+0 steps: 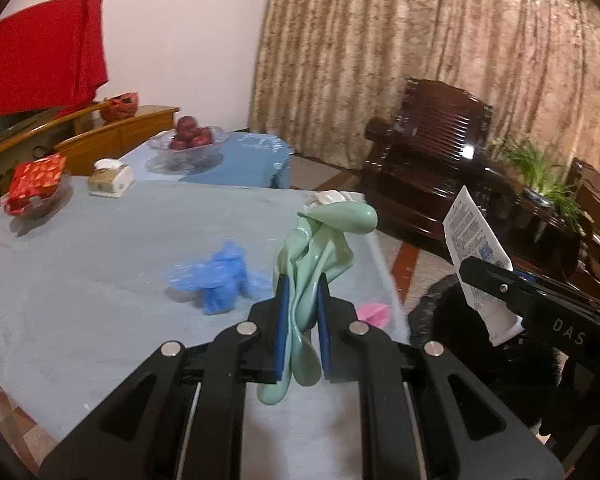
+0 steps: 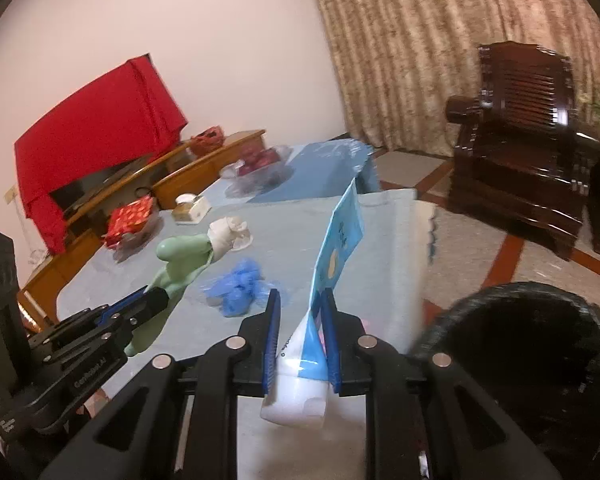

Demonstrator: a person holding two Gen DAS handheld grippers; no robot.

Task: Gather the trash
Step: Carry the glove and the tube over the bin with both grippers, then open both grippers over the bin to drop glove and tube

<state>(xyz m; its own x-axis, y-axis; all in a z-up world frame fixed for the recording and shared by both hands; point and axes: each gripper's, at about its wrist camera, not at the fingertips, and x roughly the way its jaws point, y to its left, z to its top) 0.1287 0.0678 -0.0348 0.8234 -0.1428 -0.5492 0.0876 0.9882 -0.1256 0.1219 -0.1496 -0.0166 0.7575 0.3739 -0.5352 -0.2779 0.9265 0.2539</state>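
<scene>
Fingers (image 1: 281,320) of both grippers clamp trash: left a green glove (image 1: 324,240), right a tube (image 2: 320,320); blue wad (image 1: 220,280) remains mid-table (image 1: 80,280).

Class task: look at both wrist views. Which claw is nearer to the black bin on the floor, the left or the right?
Right. The right claw, shut on the toothpaste tube, is just beside the black bin. The left claw, holding the green glove, is farther away, over the table.
</scene>
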